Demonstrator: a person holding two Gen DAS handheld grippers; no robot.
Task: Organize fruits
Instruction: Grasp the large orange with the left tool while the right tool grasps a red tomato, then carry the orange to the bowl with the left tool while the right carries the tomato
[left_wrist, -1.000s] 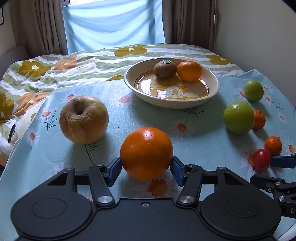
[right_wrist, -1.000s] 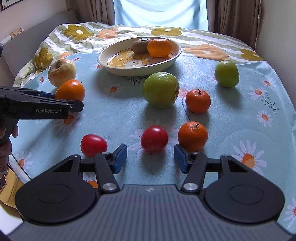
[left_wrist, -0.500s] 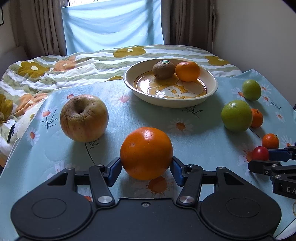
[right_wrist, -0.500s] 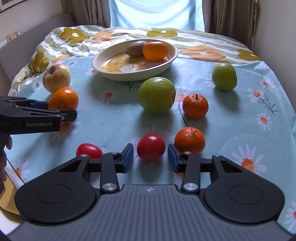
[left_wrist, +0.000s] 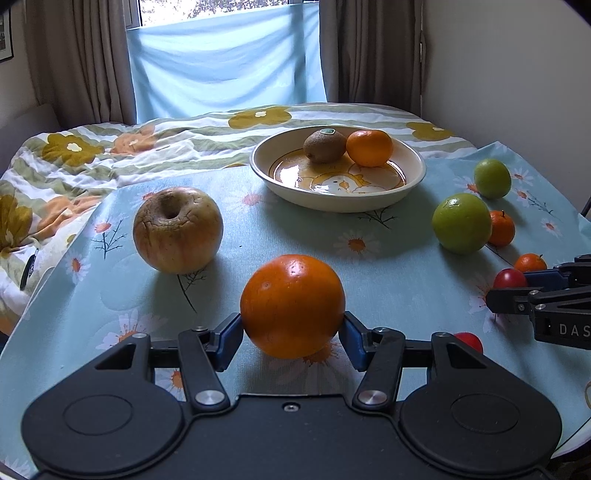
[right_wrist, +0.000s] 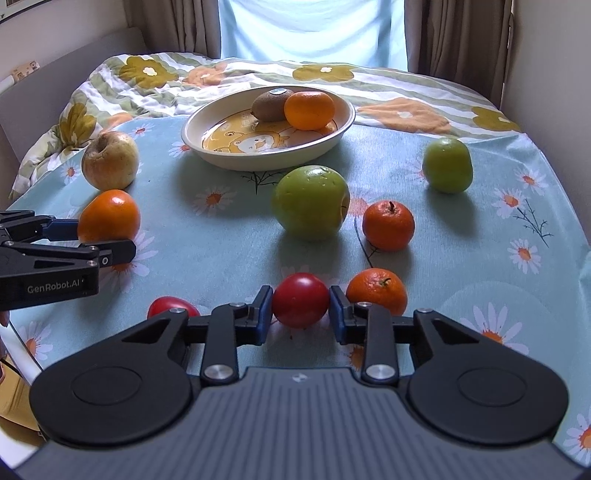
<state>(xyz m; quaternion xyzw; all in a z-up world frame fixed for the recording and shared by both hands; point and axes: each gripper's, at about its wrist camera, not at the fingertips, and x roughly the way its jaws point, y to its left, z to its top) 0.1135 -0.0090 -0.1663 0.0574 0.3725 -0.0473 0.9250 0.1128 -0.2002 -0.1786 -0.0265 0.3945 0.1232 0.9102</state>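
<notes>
Both grippers engaged, one fruit each. My left gripper (left_wrist: 291, 334) has its blue pads against the two sides of the large glossy orange (left_wrist: 292, 304); I read this as clamped on it, with the fruit seated on the daisy-print tablecloth (left_wrist: 258, 229), just in front of the gripper body. Pads sit at the widest part of the orange, which I judge the sensible hold for a round, smooth skin that could roll out.

My right gripper (right_wrist: 300, 312) is closed around the small round red tomato (right_wrist: 300, 300), pads touching left and right. Whether the tomato is off the cloth I cannot tell. A second red tomato (right_wrist: 170, 305) lies just to its left, a small stemmed mandarin (right_wrist: 376, 295) just to its right, close to the right pad, so a careless lift may nudge it.

The shallow cream dish with a cartoon print (right_wrist: 229, 146) stands at the far middle, well apart from both grippers, and holds a brown kiwi (right_wrist: 271, 104) touching an orange mandarin (right_wrist: 309, 110). The dish front is bare; I judge that the destination. Loose on the cloth: wrinkled yellow apple (left_wrist: 178, 229), large green apple (right_wrist: 311, 202), smaller green apple (right_wrist: 447, 165), another mandarin (right_wrist: 388, 225).
</notes>
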